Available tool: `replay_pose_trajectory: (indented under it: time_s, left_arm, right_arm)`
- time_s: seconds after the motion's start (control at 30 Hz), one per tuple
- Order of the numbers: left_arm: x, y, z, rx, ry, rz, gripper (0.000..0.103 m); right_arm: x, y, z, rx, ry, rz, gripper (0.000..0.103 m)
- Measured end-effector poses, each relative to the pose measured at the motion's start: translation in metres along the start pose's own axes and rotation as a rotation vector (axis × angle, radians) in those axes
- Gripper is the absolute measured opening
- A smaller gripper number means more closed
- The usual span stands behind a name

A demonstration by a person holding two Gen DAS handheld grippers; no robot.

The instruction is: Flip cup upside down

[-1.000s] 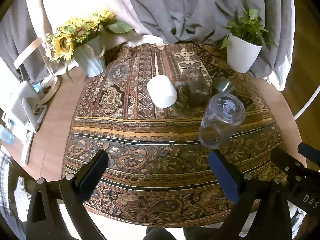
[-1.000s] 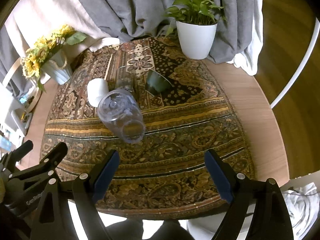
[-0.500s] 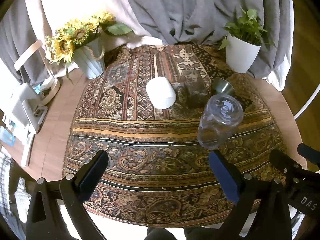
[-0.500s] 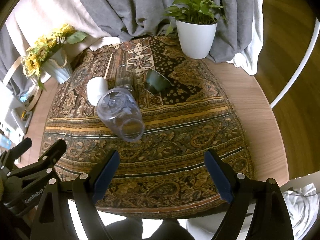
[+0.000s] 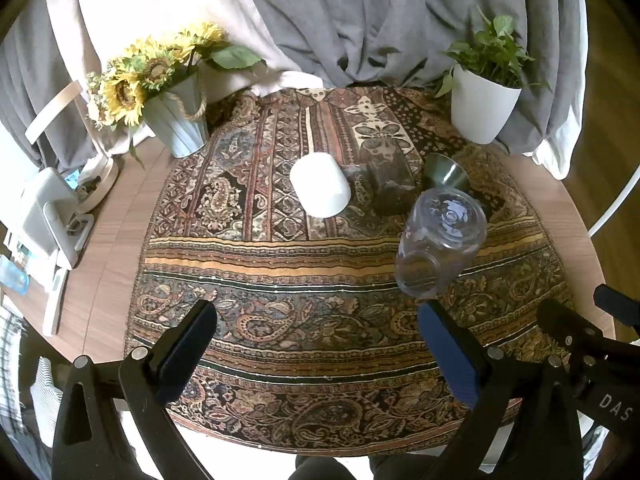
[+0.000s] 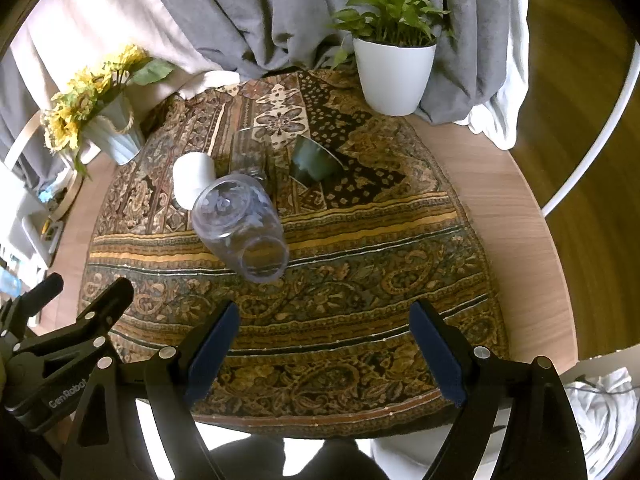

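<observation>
At the far left of the round wooden table (image 5: 120, 216), a pale ribbed bucket of yellow sunflowers (image 5: 176, 116) stands just off the edge of the brown paisley-patterned cloth (image 5: 320, 280). Low over the cloth's near edge the left gripper (image 5: 316, 344) hovers level, its two black fingers with blue pads spread wide and gripping nothing. On the middle of the cloth sits a white cylindrical cup (image 5: 320, 190), bottom up, then a dark tinted glass tumbler (image 5: 386, 178) just beside it, then a small metal cup (image 5: 446, 174) lying on its side. Nearer than these stands the clear plastic cup (image 6: 240, 226), inverted with its base uppermost and its mouth down on the cloth; in the left wrist view it is just beyond the right-hand finger. The right gripper (image 6: 324, 344) is held beside the left one, level above the near edge, also splayed wide and empty, the clear cup ahead of its left finger. At the far right a white pot of green leafy plant (image 6: 394, 76) stands before grey draped fabric (image 6: 280, 8).
</observation>
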State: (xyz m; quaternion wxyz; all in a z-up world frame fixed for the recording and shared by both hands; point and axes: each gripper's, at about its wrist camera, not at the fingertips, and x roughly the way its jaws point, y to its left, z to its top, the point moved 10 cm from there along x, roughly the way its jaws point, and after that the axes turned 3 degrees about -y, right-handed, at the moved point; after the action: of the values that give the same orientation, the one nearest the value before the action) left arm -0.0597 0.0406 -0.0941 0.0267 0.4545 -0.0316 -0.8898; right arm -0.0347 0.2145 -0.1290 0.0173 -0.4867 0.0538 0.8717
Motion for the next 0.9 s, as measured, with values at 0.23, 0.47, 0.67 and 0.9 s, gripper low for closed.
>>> replay_pose_trajectory:
  time_s: [0.23, 0.47, 0.67, 0.9]
  left_arm:
    - [0.0022, -0.0001, -0.0011, 0.003, 0.004, -0.003, 0.103]
    - [0.0043, 0.0005, -0.0018, 0.005, 0.010, -0.005, 0.103]
    - [0.0049, 0.0000, -0.0023, 0.007, 0.013, -0.003, 0.103]
    - [0.0053, -0.0022, -0.0027, 0.016, 0.014, -0.008, 0.103]
  right_arm:
    - [0.0012, 0.0006, 0.0002, 0.003, 0.006, -0.002, 0.087]
    - [0.0032, -0.0016, -0.0006, 0.007, 0.012, -0.003, 0.087]
    - [0.0036, -0.0021, -0.0010, 0.009, 0.013, -0.004, 0.087]
    - [0.0041, -0.0028, -0.0013, 0.012, 0.013, -0.006, 0.087]
